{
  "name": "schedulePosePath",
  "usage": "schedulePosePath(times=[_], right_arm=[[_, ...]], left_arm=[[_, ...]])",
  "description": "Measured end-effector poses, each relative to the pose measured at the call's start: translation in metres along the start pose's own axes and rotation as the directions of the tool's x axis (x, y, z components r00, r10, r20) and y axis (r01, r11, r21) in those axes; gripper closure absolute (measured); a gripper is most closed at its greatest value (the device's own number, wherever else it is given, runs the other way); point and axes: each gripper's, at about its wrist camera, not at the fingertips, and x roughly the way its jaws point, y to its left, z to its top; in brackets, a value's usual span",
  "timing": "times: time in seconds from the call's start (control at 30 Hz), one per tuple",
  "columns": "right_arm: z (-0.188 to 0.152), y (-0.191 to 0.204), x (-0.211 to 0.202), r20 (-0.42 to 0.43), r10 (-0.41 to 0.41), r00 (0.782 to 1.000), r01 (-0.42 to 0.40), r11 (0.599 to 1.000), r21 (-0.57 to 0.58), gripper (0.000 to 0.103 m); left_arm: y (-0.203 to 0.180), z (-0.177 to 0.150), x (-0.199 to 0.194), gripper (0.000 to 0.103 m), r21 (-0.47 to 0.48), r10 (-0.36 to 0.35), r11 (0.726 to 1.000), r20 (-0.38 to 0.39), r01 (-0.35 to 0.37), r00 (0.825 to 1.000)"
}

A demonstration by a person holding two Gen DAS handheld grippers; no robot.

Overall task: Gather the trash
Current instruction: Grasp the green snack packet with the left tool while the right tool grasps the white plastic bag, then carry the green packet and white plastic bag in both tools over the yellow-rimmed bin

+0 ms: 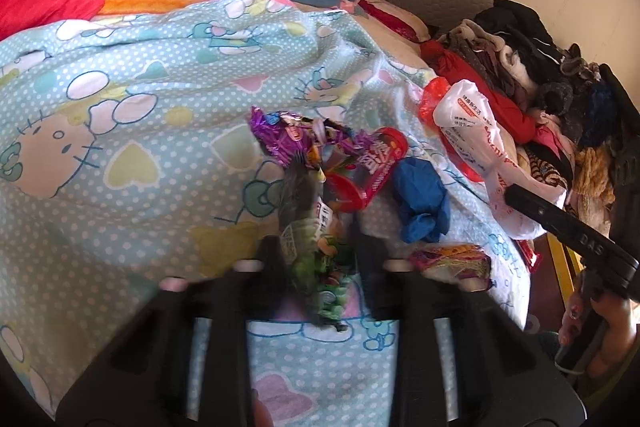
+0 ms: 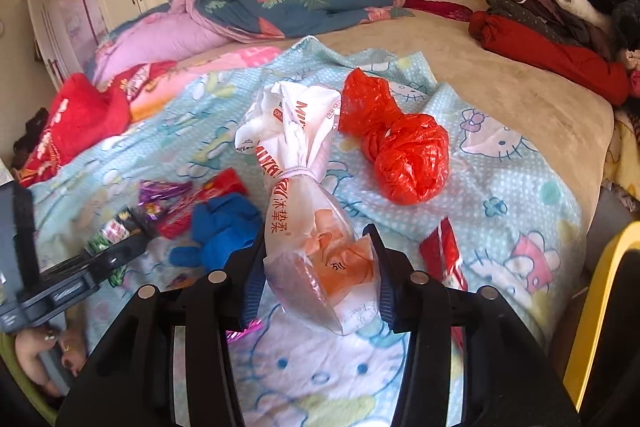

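The left gripper (image 1: 316, 247) is closed on a green wrapper (image 1: 316, 259) near the blanket's (image 2: 520, 195) front edge; the right gripper (image 2: 320, 247) pinches a tied white bag (image 2: 316, 247) beside it. Slick film may slip from either grip when lifted; loose wrappers could snag and scatter.

Left gripper (image 1: 316, 247) fingers (image 1: 272, 251) pinching green wrapper (image 1: 316, 251); blue glove (image 1: 420, 203) beside
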Motion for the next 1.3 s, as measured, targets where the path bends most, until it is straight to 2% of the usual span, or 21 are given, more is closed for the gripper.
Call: schedulePosePath(times=[0.3,0.53,1.3], right_arm=[[-0.012,0.004,-0.026,0.019,0.035,0.999,-0.035,0.999,0.002,0.059],[-0.019,0.004,-0.039,0.028,0.051,0.998,-0.051,0.999,0.005,0.059],[-0.015,-0.019,-0.089,0.109,0.056,0.993,-0.060,0.997,0.042,0.059]], left_arm=[[-0.018,0.010,-0.014,0.092,0.045,-0.050,0.998,0.025,0.048,0.998],[-0.032,0.014,-0.020,0.092,0.071,-0.056,0.996,0.033,0.054,0.998],[-0.110,0.023,-0.035,0.092,0.215,-0.117,0.971,0.051,0.104,0.992]])
